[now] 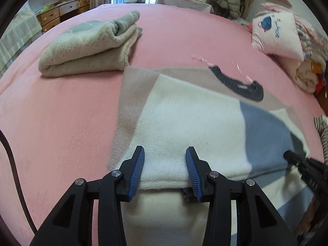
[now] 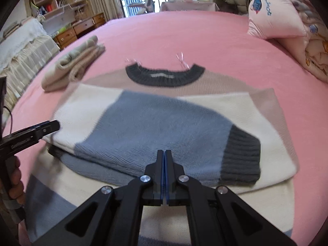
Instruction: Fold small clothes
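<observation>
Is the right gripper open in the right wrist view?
No, the right gripper has its two blue pads pressed together, with no gap, above the sweater.

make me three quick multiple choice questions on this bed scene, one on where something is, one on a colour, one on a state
1. Where does the folded beige blanket lie relative to the sweater?
A. on top of it
B. beside it on the pink bed, on the sweater's left side in both views
C. under the pillow

2. What colour is the sweater's collar?
A. dark grey
B. red
C. yellow

3. How do the jaws of the two grippers stand?
A. both wide apart
B. left gripper apart, right gripper closed
C. left closed, right apart

Answers:
1. B, the blanket rests on the sheet left of the sweater, not touching the pillow.
2. A, the ribbed neck band is dark grey, like the sleeve cuff.
3. B, the left gripper's blue pads straddle a white fold, while the right gripper's pads meet with nothing visibly between them.
</observation>
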Demonstrator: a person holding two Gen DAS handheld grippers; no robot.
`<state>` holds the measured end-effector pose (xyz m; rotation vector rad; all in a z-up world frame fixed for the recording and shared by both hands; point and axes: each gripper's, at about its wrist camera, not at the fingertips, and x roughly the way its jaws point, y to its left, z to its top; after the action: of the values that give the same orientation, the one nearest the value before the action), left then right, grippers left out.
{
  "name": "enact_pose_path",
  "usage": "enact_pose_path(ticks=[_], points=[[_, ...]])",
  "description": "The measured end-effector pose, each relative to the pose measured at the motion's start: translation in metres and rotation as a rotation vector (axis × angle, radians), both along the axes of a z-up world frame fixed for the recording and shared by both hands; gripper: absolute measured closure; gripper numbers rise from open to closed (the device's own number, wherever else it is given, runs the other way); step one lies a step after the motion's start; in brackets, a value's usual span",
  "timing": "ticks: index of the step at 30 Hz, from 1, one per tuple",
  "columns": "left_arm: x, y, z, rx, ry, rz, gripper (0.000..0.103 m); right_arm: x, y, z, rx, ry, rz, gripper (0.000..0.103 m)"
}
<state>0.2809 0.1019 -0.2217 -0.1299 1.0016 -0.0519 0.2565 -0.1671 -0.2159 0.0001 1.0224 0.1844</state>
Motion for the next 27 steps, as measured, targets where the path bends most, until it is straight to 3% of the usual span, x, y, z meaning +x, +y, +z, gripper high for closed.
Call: enact_pose_path(ticks=[3, 12, 20, 23, 27], points=[[0.000, -0.003, -0.003, 0.034, -0.006, -0.034, 0.062, -0.004, -0.021, -0.003, -0.049, -0.009, -0.061, 0.103], [0.003, -0.003, -0.013, 0.039, -0.007, -0.040, 0.062, -0.006, -0.085, -0.014, -0.108, 0.009, -0.210, 0.103], [0.003, -0.007, -0.007, 0.063, -0.008, -0.036, 0.062, -0.006, -0.088, -0.013, -0.077, 0.013, -0.235, 0.103], [0.000, -0.008, 0.003, 0.062, -0.010, -0.026, 0.062, -0.010, -0.094, -0.002, -0.019, 0.018, -0.257, 0.103], [-0.015, -0.004, 0.028, 0.030, -0.038, 0.002, 0.048, -0.026, -0.094, 0.022, 0.042, -0.003, -0.256, 0.100]])
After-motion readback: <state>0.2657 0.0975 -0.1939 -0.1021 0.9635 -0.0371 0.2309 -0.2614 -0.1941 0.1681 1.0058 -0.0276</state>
